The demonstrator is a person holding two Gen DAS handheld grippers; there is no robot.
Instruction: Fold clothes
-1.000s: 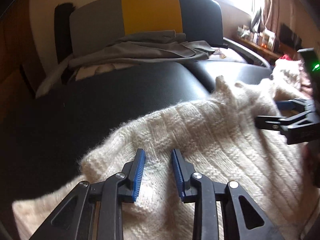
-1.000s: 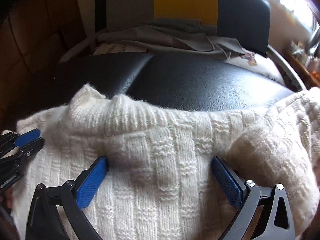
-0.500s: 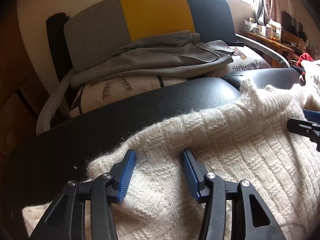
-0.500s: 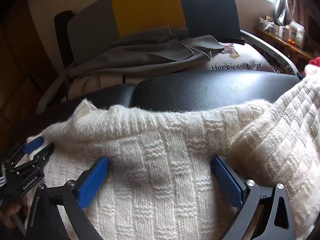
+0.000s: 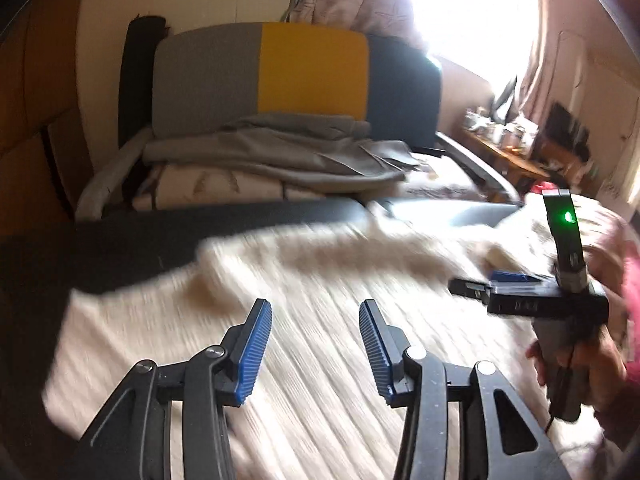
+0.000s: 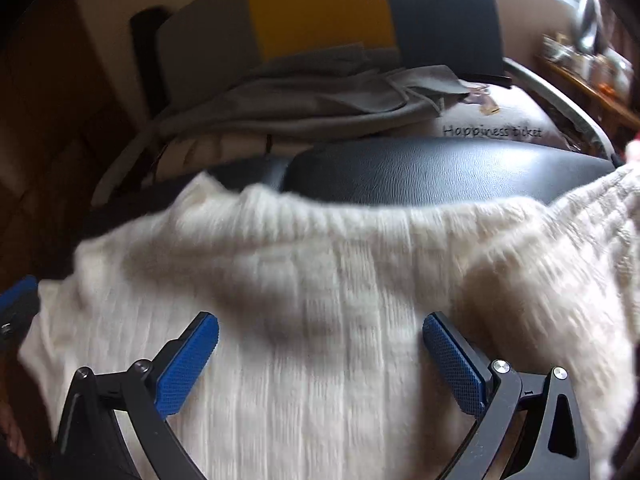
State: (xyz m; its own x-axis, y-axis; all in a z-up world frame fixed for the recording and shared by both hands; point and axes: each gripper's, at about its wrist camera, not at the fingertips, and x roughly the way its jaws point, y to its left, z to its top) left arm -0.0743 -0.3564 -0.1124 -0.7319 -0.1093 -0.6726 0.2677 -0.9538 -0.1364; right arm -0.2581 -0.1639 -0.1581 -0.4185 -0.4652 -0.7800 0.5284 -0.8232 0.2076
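A cream knitted sweater [image 5: 320, 280] lies spread on a black padded surface [image 5: 160, 236], blurred by motion. My left gripper [image 5: 314, 308] hovers above the sweater's left part; its jaws are closing, with nothing between the blue pads. To its right, a hand holds my right gripper [image 5: 480, 284] low over the knit. In the right wrist view the sweater [image 6: 320, 280] fills the lower half, its collar edge toward the black surface [image 6: 440, 168]. My right gripper [image 6: 320, 322] stands wide open over the knit. The left gripper [image 6: 16, 300] shows at the left edge.
Behind the black surface sits a pile of grey clothes [image 5: 280, 152] on printed pillows [image 6: 492, 128], backed by a grey, yellow and blue cushion [image 5: 312, 72]. A cluttered shelf [image 5: 504, 136] stands at the right under a bright window.
My left gripper has lifted off the sweater and drawn back, its jaws wider than a second ago. The right gripper has stayed open over the knit and rolled slightly.
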